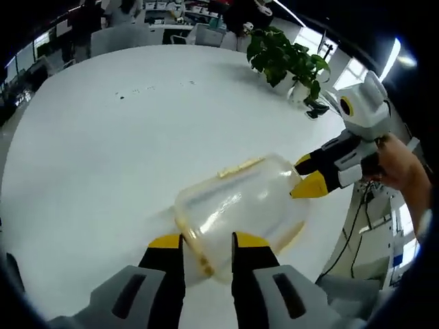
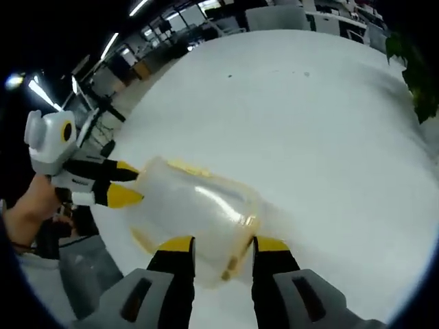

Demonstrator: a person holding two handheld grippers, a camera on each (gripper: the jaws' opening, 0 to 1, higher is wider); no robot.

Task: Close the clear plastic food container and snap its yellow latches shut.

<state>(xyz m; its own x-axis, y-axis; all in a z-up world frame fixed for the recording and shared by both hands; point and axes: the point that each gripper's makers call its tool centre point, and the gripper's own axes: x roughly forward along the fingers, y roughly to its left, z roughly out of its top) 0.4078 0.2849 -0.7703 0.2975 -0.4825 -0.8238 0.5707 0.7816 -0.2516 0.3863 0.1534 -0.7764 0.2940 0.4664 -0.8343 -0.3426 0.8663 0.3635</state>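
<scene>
- The left gripper point(image 1: 208, 241) has its two yellow-tipped jaws set on either side of the near edge of the clear plastic food container point(image 1: 240, 209); the gap between them is narrow and the container's rim with a yellow latch point(image 1: 195, 248) sits in it, so it appears clenched on that rim.
- The right gripper point(image 2: 221, 245) likewise straddles the container's point(image 2: 192, 216) edge in its own view, jaws a little apart with the rim and a yellow latch point(image 2: 236, 257) between them; whether the pads actually press the plastic I cannot tell.
- In the left gripper view the right gripper point(image 1: 309, 175) comes in from the right, its yellow tips touching the far end of the container, with a person's hand point(image 1: 401, 168) behind it.
- In the right gripper view the left gripper point(image 2: 127, 184) comes in from the left, its tips at the opposite end of the container, held by a hand point(image 2: 31, 209).
- The container lies on the white bench point(image 1: 103, 151), near the bench's edge, between the two grippers; a yellow latch strip point(image 1: 240, 166) shows along its far side.
- A leafy potted plant point(image 1: 285, 58) stands on the bench well apart from the container.
- Chairs point(image 1: 123, 38) stand beyond the far side of the bench.
</scene>
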